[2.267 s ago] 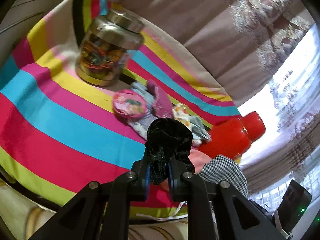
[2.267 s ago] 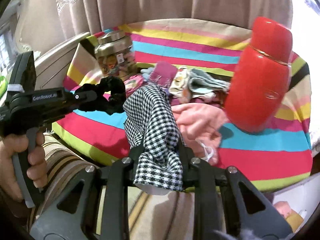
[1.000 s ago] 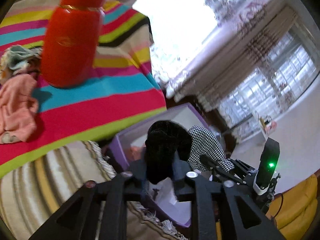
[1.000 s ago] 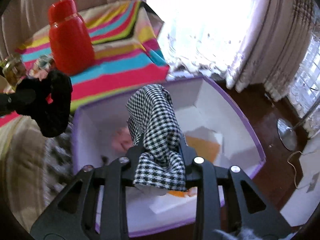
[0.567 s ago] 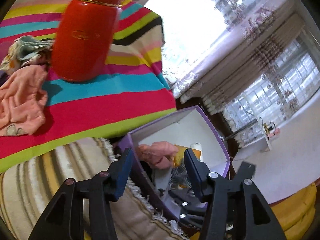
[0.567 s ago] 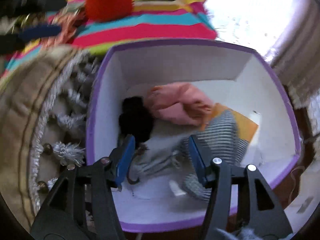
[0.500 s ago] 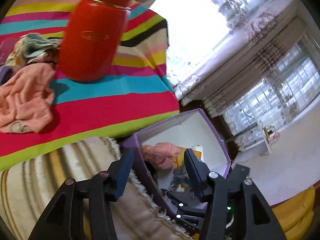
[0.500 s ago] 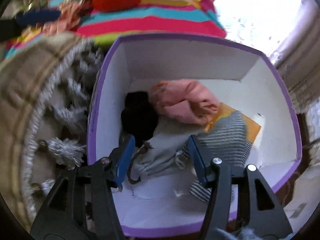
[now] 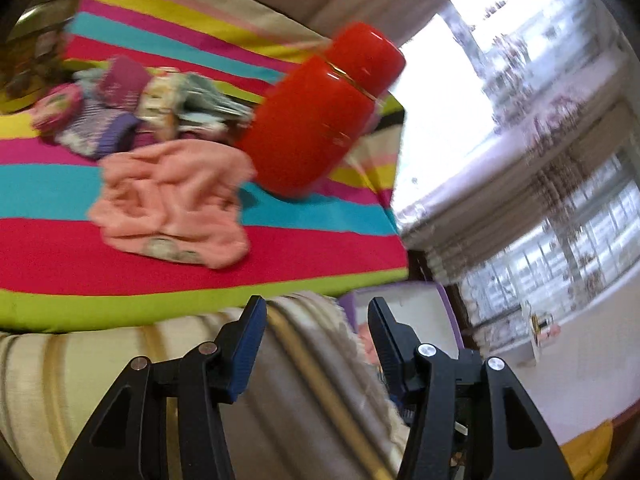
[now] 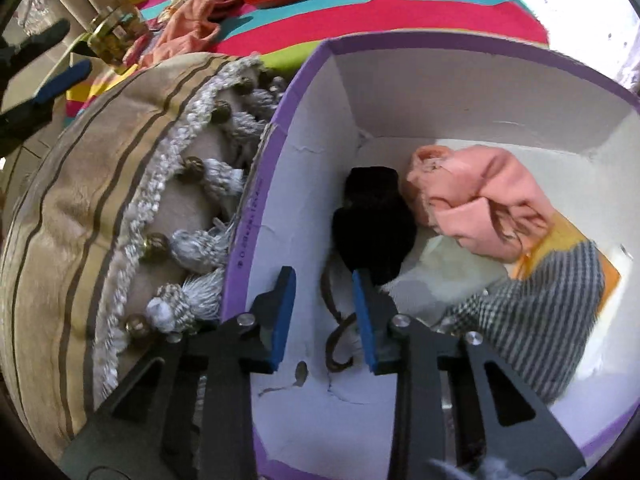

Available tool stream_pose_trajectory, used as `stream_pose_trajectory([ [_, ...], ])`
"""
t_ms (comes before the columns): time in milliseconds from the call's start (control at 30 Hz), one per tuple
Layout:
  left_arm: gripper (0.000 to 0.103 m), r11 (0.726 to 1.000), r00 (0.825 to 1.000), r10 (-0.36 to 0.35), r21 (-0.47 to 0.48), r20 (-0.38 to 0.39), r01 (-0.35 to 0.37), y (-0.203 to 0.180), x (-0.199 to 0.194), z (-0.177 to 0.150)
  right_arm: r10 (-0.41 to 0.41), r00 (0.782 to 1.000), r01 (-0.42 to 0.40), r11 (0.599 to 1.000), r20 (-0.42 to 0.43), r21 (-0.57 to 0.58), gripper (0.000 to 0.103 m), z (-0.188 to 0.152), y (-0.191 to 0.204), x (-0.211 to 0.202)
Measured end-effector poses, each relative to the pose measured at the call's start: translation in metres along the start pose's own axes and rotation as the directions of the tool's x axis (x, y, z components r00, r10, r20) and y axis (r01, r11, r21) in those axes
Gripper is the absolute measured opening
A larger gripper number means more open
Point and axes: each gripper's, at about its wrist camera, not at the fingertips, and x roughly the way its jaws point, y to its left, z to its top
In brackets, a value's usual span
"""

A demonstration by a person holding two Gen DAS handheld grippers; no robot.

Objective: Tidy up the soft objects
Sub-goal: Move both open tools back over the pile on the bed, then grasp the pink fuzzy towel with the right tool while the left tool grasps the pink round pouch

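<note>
Purple cardboard edges a white-lined box (image 10: pixel 312 92) that stands on the floor against a striped, tasselled cushion (image 10: pixel 100 216), and several soft things lie inside it: a black velvety scrunchie (image 10: pixel 372 220) near the left wall, a crumpled pink garment (image 10: pixel 484 200) just beside it, and a black-and-white checked cloth (image 10: pixel 544 320) toward the right, resting partly on an orange sheet (image 10: pixel 568 248). Over the box's near left corner hangs the right hand-held gripper (image 10: pixel 324 320), pointing steeply down; its blue-padded jaws are closing with nothing clamped between them, only the box floor and a thin brown loop (image 10: pixel 336 344) showing in the gap. Nothing is between the parted jaws of the left hand-held gripper (image 9: pixel 316 336) either, which is released above the cushion's edge and aimed toward a surface under a brightly striped cloth (image 9: pixel 120 264). On that cloth more soft things wait: a pink garment (image 9: pixel 176 200) in front, a small heap of patterned socks and cloths (image 9: pixel 128 116) behind it, and a tall red flask (image 9: pixel 320 116) just beside them. A foil-lidded jar (image 10: pixel 116 36) shows at the far end in the right wrist view.
</note>
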Motion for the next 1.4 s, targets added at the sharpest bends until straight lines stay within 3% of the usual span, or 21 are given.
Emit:
stream_pose_trajectory([
  [133, 0.054, 0.998, 0.999, 0.031, -0.059, 0.038, -0.028, 0.026, -0.015, 0.005, 0.02, 1.0, -0.02, 1.0, -0.006, 0.004, 0.033, 0.006, -0.001, 0.0],
  [333, 0.054, 0.989, 0.992, 0.091, -0.124, 0.089, -0.08, 0.064, -0.038, 0.011, -0.19, 0.981, 0.192, 0.981, 0.048, -0.019, 0.041, 0.024, 0.001, -0.021],
  [433, 0.054, 0.982, 0.988, 0.116, -0.16, 0.104, -0.098, 0.08, -0.046, 0.014, -0.235, 0.965, 0.238, 0.971, 0.115, -0.012, 0.053, 0.039, 0.012, -0.037],
  [467, 0.054, 0.981, 0.987, 0.122, -0.166, 0.107, -0.104, 0.084, -0.049, 0.014, -0.241, 0.961, 0.244, 0.97, 0.135, -0.005, 0.064, 0.044, 0.015, -0.043],
  [500, 0.054, 0.979, 0.985, 0.13, -0.173, 0.111, -0.109, 0.089, -0.052, 0.016, -0.24, 0.958, 0.243, 0.97, 0.153, 0.0, 0.069, 0.051, 0.018, -0.048],
  [700, 0.054, 0.973, 0.978, 0.17, -0.178, 0.12, -0.148, 0.106, -0.061, 0.023, -0.228, 0.942, 0.245, 0.969, 0.245, -0.04, 0.08, 0.092, 0.054, -0.06],
  [900, 0.058, 0.965, 0.968, 0.216, -0.177, 0.124, -0.193, 0.12, -0.067, 0.037, -0.194, 0.94, 0.235, 0.964, 0.28, -0.122, 0.085, 0.127, 0.113, -0.043],
  [1133, 0.066, 0.947, 0.951, 0.274, -0.211, 0.145, -0.241, 0.145, -0.08, 0.058, -0.161, 0.958, 0.21, 0.958, 0.239, -0.195, 0.086, 0.166, 0.168, 0.0],
  [1400, 0.07, 0.93, 0.946, 0.291, -0.272, 0.14, -0.246, 0.173, -0.081, 0.071, -0.17, 0.972, 0.211, 0.932, 0.159, -0.295, 0.094, 0.192, 0.208, 0.053],
])
